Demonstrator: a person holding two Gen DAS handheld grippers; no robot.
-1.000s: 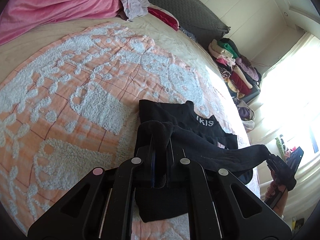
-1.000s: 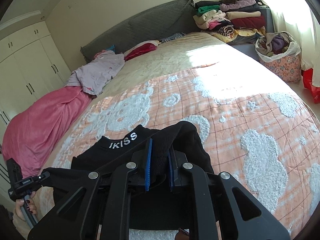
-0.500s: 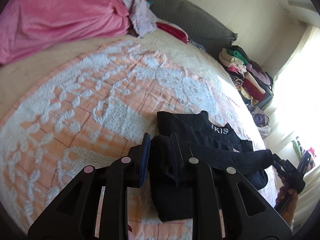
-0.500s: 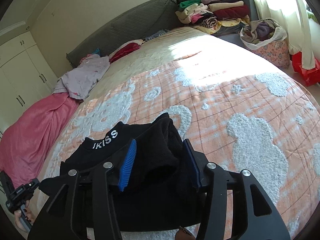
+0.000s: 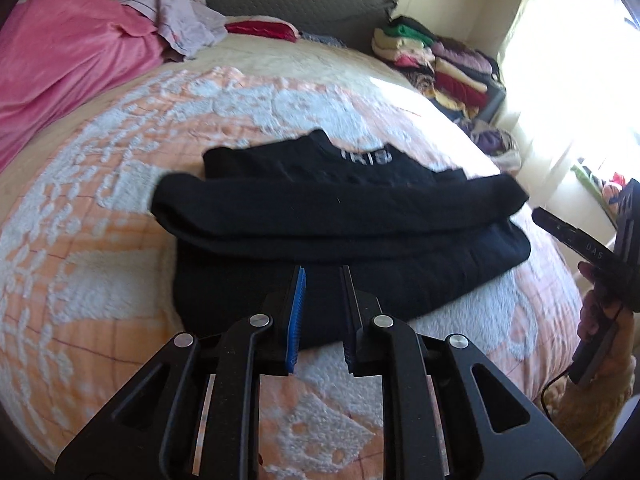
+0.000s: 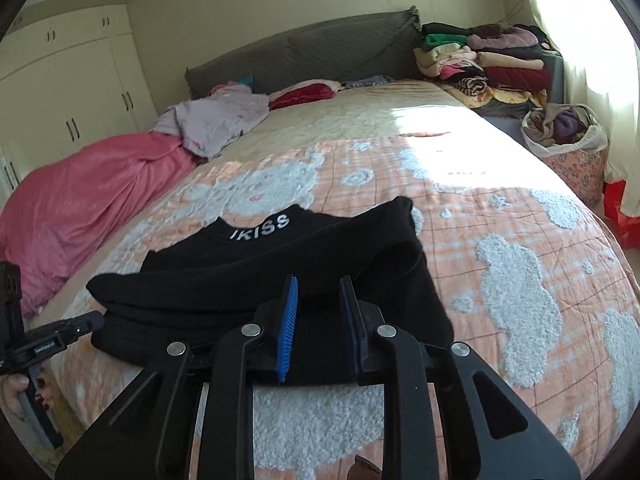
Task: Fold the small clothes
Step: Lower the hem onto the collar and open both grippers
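Left wrist view showed the left gripper (image 5: 322,276) nearest the lens, its jaws narrow and closing with nothing between them, the blue pads clear of the cloth. Just beyond its tips lay the black garment (image 5: 340,216), folded into layers on the orange-and-white bedspread (image 5: 100,208), white lettering on its neckband at the far edge. At the right edge a hand (image 5: 600,320) held the right gripper (image 5: 544,216), its tip just beside the garment's right end, not touching.

In the right wrist view the right gripper (image 6: 318,284) had its jaws narrow and closing, also empty, poised over the near edge of the black garment (image 6: 256,280). The left gripper (image 6: 90,320) reached in from the left edge, near the garment's left end. Farther off, a pink blanket (image 6: 92,192) and a lilac cloth (image 6: 220,120) lay by the grey headboard (image 6: 304,56), with a stack of folded clothes (image 6: 484,64) and a basket (image 6: 576,156) beside the bed.
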